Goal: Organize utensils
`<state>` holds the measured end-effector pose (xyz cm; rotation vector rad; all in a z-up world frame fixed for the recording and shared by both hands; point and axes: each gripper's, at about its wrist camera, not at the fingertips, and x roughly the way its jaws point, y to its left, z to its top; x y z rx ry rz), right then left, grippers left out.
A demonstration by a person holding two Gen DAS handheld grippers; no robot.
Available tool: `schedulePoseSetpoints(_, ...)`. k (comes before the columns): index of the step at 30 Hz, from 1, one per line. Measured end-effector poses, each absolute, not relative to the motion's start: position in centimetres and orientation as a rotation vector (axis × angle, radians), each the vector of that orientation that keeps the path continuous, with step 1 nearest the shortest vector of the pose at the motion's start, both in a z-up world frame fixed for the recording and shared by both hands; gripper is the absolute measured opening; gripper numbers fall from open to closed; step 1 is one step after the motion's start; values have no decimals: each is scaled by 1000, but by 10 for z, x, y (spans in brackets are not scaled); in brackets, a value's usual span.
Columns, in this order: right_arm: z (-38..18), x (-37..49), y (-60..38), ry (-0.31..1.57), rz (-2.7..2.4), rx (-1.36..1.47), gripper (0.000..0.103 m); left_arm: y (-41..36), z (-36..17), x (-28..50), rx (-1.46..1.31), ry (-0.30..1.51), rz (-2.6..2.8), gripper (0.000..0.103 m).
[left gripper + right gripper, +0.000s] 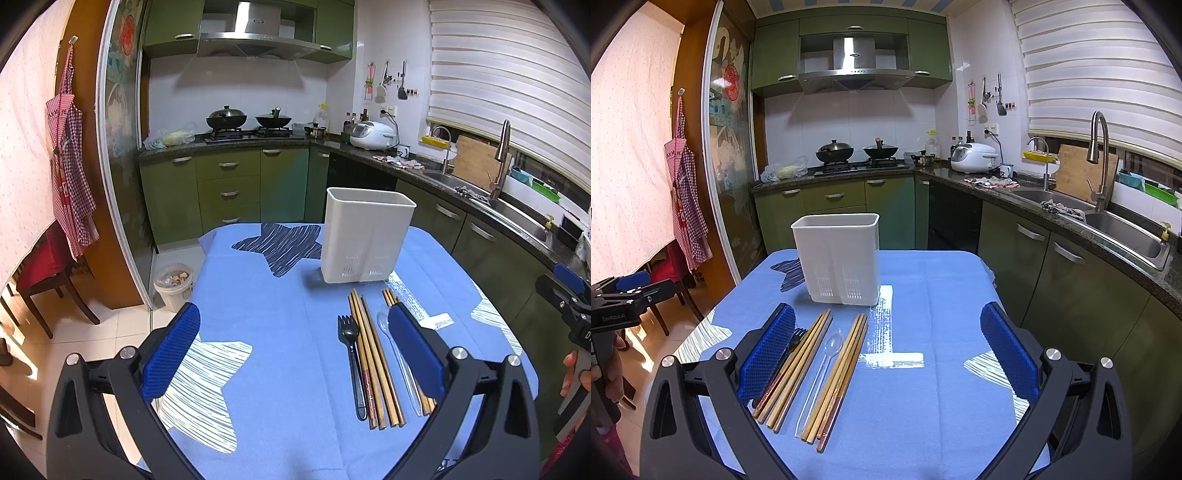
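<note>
A white utensil holder (365, 236) (837, 256) stands upright and empty on the blue star-patterned tablecloth (280, 332) (923, 387). In front of it lie a black plastic fork (351, 350) (793, 341), two bundles of wooden chopsticks (373, 365) (836, 376) and a clear plastic spoon (397, 354) (827, 358), side by side. My left gripper (293, 350) is open above the cloth, left of the utensils. My right gripper (888, 350) is open above the cloth, right of the utensils. Both are empty.
The table stands in a kitchen with green cabinets (229, 184). A counter with a sink (1115, 225) and tap runs along the right. A wooden chair (44, 273) and a small bin (173, 286) stand on the floor at the left.
</note>
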<state>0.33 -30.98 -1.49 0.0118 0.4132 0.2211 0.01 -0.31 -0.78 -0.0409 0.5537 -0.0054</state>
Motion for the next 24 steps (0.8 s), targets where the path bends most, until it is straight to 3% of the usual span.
schedulePoseSetpoints(24,-17,2,-311,413,222,11,99,-4,-9,0,-50,558,-11,97)
